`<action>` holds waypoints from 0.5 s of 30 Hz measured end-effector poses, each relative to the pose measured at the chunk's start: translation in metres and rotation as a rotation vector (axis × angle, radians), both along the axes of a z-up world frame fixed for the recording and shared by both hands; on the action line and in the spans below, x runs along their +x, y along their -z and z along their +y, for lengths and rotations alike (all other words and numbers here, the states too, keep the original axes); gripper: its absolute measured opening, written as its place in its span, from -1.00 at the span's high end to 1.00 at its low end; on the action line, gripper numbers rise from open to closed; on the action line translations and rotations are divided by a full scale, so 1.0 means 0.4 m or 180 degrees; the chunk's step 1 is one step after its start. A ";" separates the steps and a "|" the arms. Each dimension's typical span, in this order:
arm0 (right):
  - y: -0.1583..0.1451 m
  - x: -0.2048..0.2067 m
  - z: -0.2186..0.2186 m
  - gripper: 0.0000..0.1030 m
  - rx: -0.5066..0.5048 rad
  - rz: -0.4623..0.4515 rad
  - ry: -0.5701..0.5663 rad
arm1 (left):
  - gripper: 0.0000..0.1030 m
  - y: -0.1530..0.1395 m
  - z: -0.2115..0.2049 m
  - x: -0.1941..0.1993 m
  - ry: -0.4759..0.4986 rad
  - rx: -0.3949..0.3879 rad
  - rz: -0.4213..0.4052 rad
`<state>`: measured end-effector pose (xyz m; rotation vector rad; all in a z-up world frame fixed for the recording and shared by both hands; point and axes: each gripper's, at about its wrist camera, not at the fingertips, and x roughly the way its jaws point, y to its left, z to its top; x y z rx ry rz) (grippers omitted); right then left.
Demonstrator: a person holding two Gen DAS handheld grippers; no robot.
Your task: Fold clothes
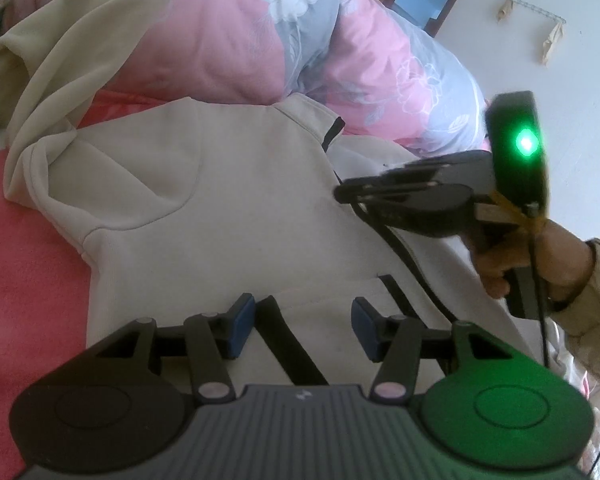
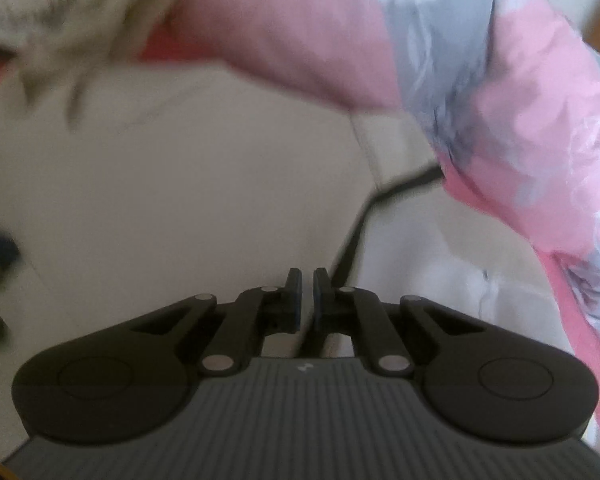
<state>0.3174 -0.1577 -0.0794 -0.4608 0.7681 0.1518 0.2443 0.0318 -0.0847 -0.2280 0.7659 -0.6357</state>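
Sweatshirt (image 1: 228,200) hem hidden | left claw (image 1: 303,330) open | right claw (image 2: 307,300) nearly closed, empty

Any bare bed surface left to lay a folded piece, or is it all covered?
Free: the pink sheet left of the cream sweatshirt, below its sleeve. Crowded: floral quilt along the far side, right gripper at the sweatshirt's right edge, left gripper at its hem.
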 end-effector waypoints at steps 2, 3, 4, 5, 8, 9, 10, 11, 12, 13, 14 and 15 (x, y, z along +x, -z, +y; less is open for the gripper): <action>-0.011 0.014 -0.015 0.91 0.0112 -0.0022 0.0054 | -0.07 0.002 0.001 -0.001 -0.0001 -0.0007 0.0005; -0.016 0.021 -0.022 0.91 0.0167 -0.0033 0.0081 | -0.07 0.002 0.001 -0.001 -0.0001 -0.0011 0.0006; -0.022 0.028 -0.029 0.89 0.0223 -0.0044 0.0108 | -0.07 0.002 0.001 -0.001 -0.0001 -0.0013 0.0006; -0.027 0.035 -0.037 0.89 0.0279 -0.0055 0.0135 | -0.07 0.003 0.001 -0.001 -0.0001 -0.0015 0.0006; -0.044 0.055 -0.058 0.89 0.0446 -0.0088 0.0216 | -0.07 0.005 0.000 -0.001 0.0001 -0.0019 0.0008; -0.049 0.062 -0.066 0.81 0.0502 -0.0099 0.0243 | -0.07 0.005 0.000 -0.001 0.0001 -0.0019 0.0008; -0.062 0.071 -0.090 0.66 0.0594 -0.0133 0.0335 | -0.07 0.005 0.000 -0.002 0.0001 -0.0018 0.0007; -0.081 0.083 -0.137 0.58 0.0757 -0.0179 0.0522 | -0.07 0.005 -0.001 -0.002 0.0002 -0.0017 0.0007; -0.096 0.094 -0.193 0.52 0.0974 -0.0199 0.0748 | -0.07 0.006 -0.001 -0.002 0.0002 -0.0017 0.0006; -0.109 0.103 -0.252 0.52 0.1206 -0.0205 0.0980 | -0.07 0.007 0.000 -0.002 0.0003 -0.0018 0.0006; -0.121 0.112 -0.311 0.52 0.1438 -0.0211 0.1212 | -0.07 0.007 0.000 -0.002 0.0003 -0.0020 0.0007; -0.132 0.121 -0.363 0.52 0.1588 -0.0227 0.1386 | -0.07 0.008 0.000 -0.002 0.0004 -0.0023 0.0008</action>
